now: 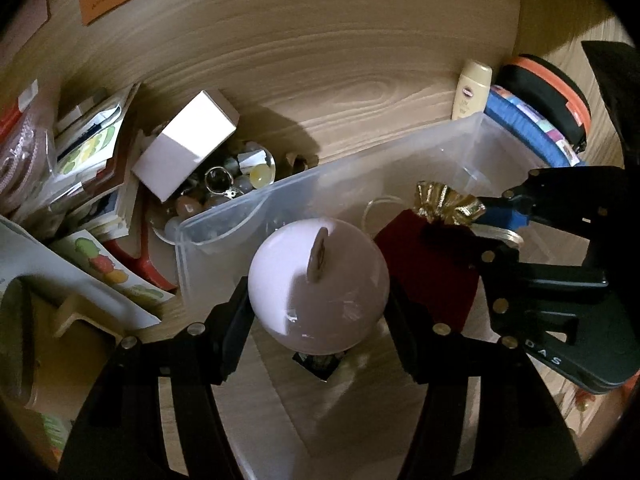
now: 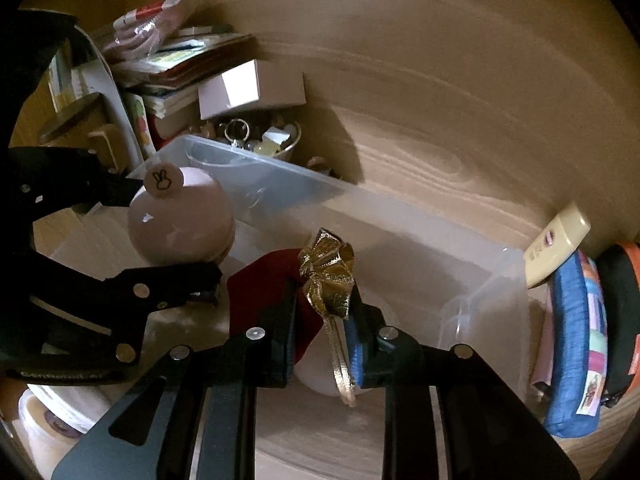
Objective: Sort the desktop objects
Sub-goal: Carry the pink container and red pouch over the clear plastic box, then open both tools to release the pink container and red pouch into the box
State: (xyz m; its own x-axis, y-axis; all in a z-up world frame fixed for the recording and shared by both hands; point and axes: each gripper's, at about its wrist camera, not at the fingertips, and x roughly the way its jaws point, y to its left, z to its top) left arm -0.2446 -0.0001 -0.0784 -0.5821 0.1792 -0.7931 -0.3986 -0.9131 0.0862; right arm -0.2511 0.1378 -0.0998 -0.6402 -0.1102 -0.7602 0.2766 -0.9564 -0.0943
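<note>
My left gripper (image 1: pixel 320 320) is shut on a pale pink ball (image 1: pixel 318 284) with a small round tag on top, and its fingers (image 1: pixel 236 320) press the ball's sides. The ball hangs over the near end of a clear plastic bin (image 1: pixel 248 208). To its right, my right gripper (image 2: pixel 326 320) is shut on the neck of a dark red pouch (image 2: pixel 260 292) with a gold ruffle and gold cord, also over the bin (image 2: pixel 320 188). In the right wrist view the ball (image 2: pixel 184 220) and left gripper (image 2: pixel 172 236) are at left. The left wrist view shows the pouch (image 1: pixel 428 264) and the right gripper (image 1: pixel 486 228) at right.
Behind the bin's left end lie a white box (image 1: pixel 188 148), a bowl of small trinkets (image 1: pixel 236 184) and a stack of booklets and sticker sheets (image 1: pixel 92 168). At the bin's right end stand a cream bottle (image 1: pixel 472 88), a blue pouch (image 2: pixel 576 344) and a black-and-orange case (image 1: pixel 548 92).
</note>
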